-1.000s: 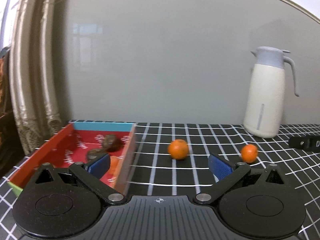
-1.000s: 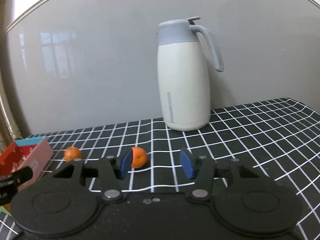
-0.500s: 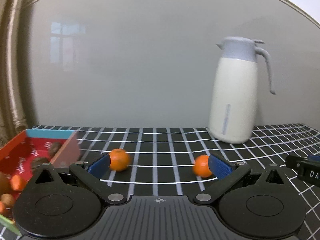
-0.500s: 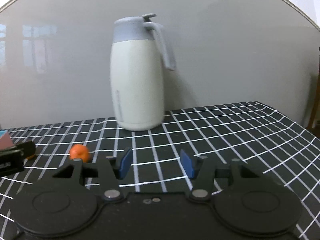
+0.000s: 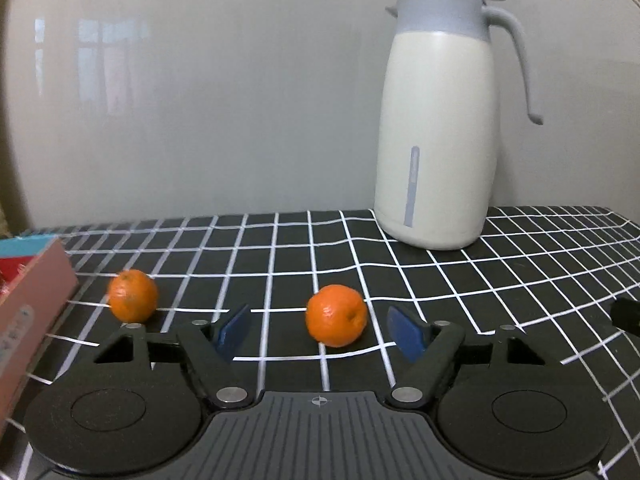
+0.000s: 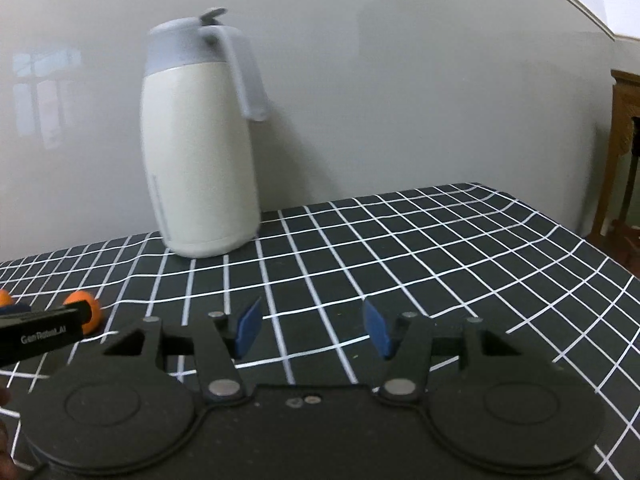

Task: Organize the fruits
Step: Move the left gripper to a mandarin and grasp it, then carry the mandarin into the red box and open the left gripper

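Note:
Two small oranges lie on the black grid tablecloth [image 5: 520, 280]. One orange [image 5: 336, 315] sits just ahead of my left gripper [image 5: 320, 334], between its open blue fingers without touching them. The second orange [image 5: 133, 295] lies to the left, near the red box [image 5: 28, 300]. In the right wrist view my right gripper [image 6: 312, 330] is open and empty over bare cloth; an orange [image 6: 86, 312] shows at far left behind the left gripper's body [image 6: 36, 336], and another orange [image 6: 5, 298] peeks at the frame edge.
A cream thermos jug with grey lid and handle [image 5: 438, 120] stands at the back near the grey wall; it also shows in the right wrist view [image 6: 200, 140]. The table's right edge [image 6: 600, 248] drops off beside wooden furniture [image 6: 624, 152].
My left gripper has swung right, away from the red box, and its fingers now frame the right-hand orange. My right gripper has swung right too, leaving the oranges at its far left.

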Demonstrator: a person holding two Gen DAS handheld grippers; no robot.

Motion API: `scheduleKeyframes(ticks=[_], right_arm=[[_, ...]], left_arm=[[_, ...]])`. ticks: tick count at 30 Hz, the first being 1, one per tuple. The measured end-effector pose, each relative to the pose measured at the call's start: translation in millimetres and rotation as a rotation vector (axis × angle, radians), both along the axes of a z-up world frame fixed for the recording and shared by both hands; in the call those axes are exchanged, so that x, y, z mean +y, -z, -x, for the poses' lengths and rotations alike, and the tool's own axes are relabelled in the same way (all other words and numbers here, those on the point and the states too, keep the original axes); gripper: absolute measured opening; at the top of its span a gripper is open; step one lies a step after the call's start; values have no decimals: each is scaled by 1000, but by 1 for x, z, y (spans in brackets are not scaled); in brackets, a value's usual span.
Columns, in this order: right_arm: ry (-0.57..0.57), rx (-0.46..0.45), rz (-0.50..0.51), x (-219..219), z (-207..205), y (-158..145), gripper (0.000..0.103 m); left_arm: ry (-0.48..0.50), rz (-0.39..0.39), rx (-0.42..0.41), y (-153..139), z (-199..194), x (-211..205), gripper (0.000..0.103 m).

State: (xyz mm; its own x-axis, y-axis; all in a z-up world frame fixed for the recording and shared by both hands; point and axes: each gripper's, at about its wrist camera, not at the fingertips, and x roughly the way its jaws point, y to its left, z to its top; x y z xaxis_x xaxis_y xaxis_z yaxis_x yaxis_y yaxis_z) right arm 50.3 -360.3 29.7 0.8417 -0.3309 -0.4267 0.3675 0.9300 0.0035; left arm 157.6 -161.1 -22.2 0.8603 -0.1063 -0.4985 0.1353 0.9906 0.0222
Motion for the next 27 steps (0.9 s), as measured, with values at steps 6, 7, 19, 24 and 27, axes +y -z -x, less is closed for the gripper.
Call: scheduleKeyframes(ticks=[6,7,19,24,27], right_arm=[[-1,15,-6,-8,-8,3,57],[-3,19,-8,-9,-9,4,57],[-44,38,-27,1,-5,4,59],[-85,34,-43,21,-7,-1,59],[-110,35,-44,36,-8,-2,59]], left_arm=[[7,-3,60,13,-22,-10,76],[8,8,62,13,-26,-11,76],[47,13,55,8,-3,5,38],[46,5,38,0,27,27,38],[43,9,31,-8,41,44,38]])
